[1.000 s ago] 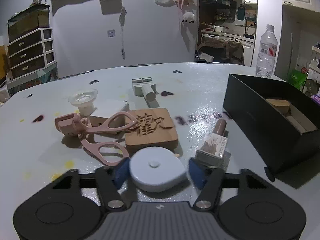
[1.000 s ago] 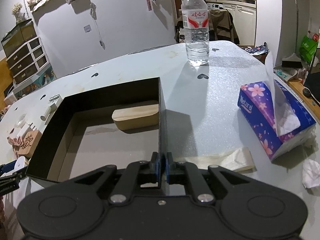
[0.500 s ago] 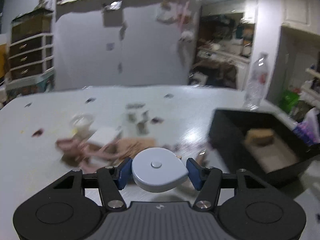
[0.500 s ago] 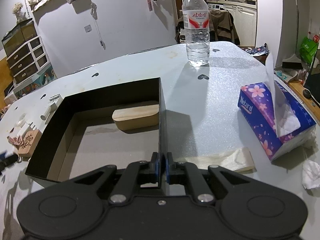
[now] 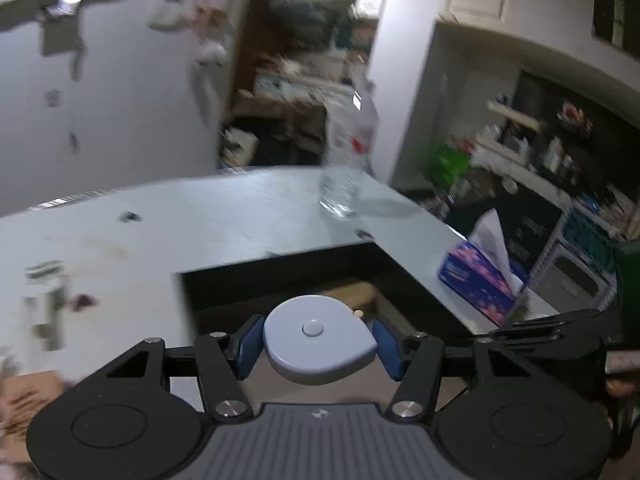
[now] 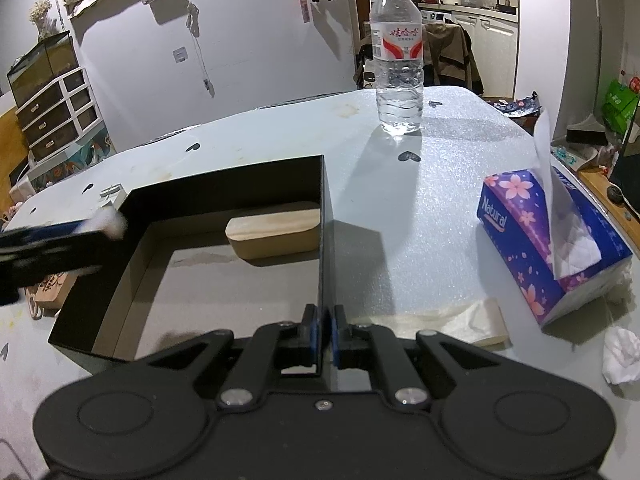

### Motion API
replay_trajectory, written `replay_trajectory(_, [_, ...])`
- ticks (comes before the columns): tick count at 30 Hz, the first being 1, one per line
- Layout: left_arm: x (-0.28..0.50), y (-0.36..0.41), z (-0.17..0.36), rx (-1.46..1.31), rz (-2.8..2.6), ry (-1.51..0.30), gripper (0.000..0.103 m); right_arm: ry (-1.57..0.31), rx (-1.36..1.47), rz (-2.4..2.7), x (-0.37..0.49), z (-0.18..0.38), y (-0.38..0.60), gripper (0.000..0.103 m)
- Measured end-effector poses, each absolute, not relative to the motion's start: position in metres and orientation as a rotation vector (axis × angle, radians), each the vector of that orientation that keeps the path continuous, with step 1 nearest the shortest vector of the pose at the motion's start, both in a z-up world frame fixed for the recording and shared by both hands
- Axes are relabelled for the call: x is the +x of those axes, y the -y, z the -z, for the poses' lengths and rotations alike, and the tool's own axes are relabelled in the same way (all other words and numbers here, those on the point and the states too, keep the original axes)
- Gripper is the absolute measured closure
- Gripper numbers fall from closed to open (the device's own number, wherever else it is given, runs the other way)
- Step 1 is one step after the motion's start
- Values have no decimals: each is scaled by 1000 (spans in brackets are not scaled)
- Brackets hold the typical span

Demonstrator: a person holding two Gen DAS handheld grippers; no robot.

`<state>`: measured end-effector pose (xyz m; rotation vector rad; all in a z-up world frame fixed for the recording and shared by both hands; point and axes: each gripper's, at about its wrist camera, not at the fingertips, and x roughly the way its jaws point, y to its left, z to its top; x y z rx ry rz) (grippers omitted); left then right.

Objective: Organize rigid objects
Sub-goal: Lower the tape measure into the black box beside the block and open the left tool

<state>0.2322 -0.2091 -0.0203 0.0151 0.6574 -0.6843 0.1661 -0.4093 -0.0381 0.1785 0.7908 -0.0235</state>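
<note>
My left gripper (image 5: 316, 340) is shut on a round grey-blue tape measure (image 5: 320, 338) and holds it in the air over the near left corner of the black box (image 5: 280, 276). In the right wrist view the left gripper (image 6: 104, 224) shows blurred at the box's left wall. My right gripper (image 6: 324, 332) is shut on the right wall of the black box (image 6: 326, 240). A wooden block (image 6: 274, 234) lies inside the box at its far side. A carved wooden block (image 6: 50, 290) lies on the table left of the box.
A water bottle (image 6: 398, 64) stands on the far side of the table. A purple tissue box (image 6: 548, 248) and a crumpled tissue (image 6: 622, 354) lie at the right. A folded paper towel (image 6: 444, 318) lies beside the box. A small white item (image 5: 44, 296) is at the left.
My left gripper has closed on the tape measure, lifted it off the table and swung right to the black box. My right gripper has stayed on the box wall.
</note>
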Motion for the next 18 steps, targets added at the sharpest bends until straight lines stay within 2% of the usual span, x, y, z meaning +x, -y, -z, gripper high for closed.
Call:
replay_trajectory(9, [276, 263, 48, -70, 718, -868, 44, -792, 163, 24, 167, 38, 407, 96])
replay_trajectory(18, [299, 284, 65, -128, 684, -964, 44, -786, 159, 25, 166, 38, 407, 96])
